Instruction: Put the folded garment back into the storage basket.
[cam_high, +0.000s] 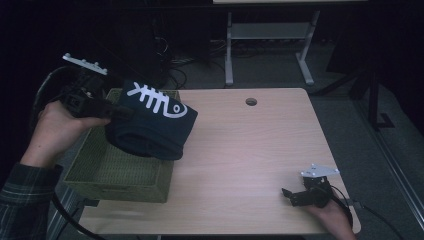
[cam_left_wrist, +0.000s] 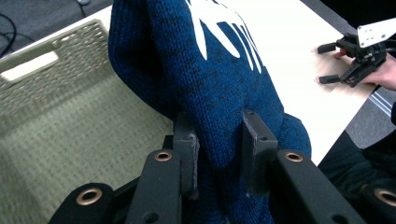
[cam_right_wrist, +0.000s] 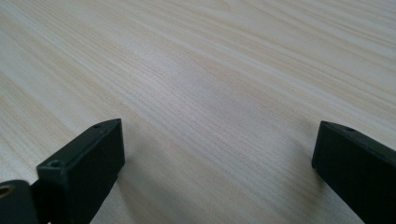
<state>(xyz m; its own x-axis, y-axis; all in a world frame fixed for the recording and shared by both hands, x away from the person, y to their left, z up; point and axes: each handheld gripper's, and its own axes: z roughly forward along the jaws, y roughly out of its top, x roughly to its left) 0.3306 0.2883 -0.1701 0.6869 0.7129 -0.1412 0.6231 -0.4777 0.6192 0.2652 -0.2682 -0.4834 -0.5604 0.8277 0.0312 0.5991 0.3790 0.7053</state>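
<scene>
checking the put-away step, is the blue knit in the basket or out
Out: the left gripper holds the blue knit above the basket rim.

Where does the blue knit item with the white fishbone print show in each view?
High view: knit item upper left, over the basket.
Left gripper view: centre, between the jaws.
Right gripper view: not in it.
Shared landmark: the wooden table.
</scene>
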